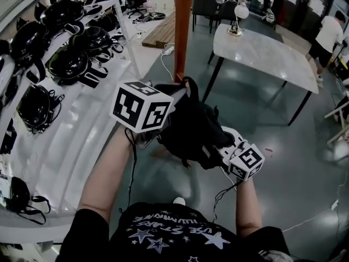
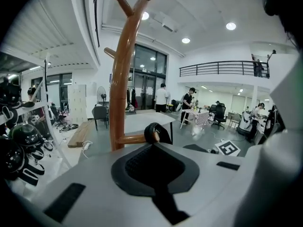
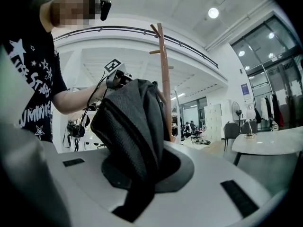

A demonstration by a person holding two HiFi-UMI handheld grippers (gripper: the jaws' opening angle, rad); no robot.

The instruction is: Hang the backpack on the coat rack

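A black backpack (image 1: 191,125) hangs between my two grippers in front of the orange-brown coat rack (image 1: 182,26). My left gripper (image 1: 177,94) is at the bag's top, shut on its handle loop (image 2: 152,133). In the left gripper view that loop sits round the tip of a low peg (image 2: 135,139) on the rack's trunk (image 2: 124,70). My right gripper (image 1: 229,146) is lower, at the bag's right side, shut on a fold of the backpack's fabric (image 3: 135,126). The right gripper view shows the rack (image 3: 164,79) just behind the bag.
White shelves (image 1: 82,130) with several black helmets (image 1: 68,64) run along the left. A white table (image 1: 267,53) with a lamp stands at the back right, with chairs behind it. A person (image 1: 330,34) stands at the far right. A cable and socket strip (image 1: 168,51) lie by the rack's base.
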